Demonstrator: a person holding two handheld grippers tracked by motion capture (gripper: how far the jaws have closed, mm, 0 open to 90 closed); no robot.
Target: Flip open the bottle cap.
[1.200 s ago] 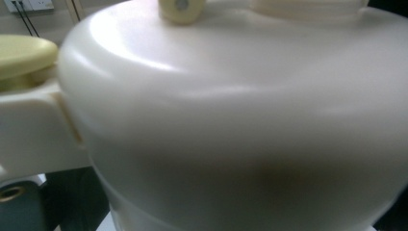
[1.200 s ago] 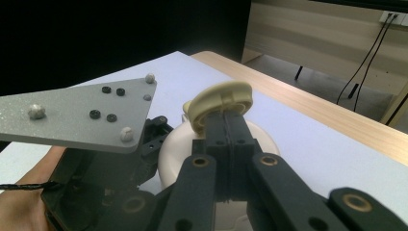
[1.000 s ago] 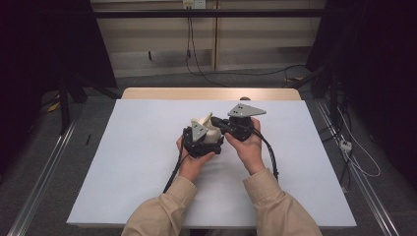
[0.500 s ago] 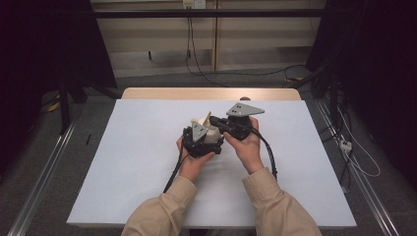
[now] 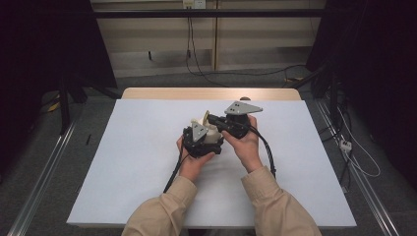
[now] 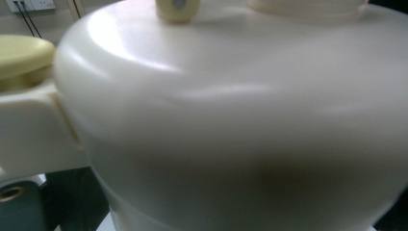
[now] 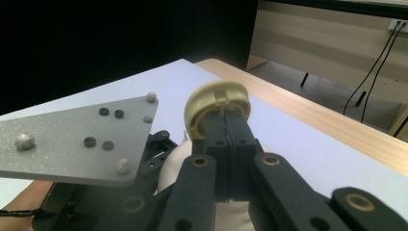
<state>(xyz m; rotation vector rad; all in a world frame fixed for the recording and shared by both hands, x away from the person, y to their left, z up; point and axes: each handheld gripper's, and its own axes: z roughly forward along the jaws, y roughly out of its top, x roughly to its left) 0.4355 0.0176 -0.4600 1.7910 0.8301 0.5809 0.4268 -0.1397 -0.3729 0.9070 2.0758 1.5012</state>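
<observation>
Recording lab, black curtains (image 5: 44, 59), floor rails (image 5: 42, 172) (loose cables (image 5: 359, 157))

right gripper (image 7: 226, 113) clamped on yellowish lid (image 7: 216, 103)

Glossy cream plastic pot (image 6: 240, 120), pale yellow hinged lid (image 7: 217, 103) raised upright, above table

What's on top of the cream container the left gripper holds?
A yellowish hinged lid, flipped up, pinched by the shut right gripper. The cream container has a small nub on top; its inside is hidden.
</observation>
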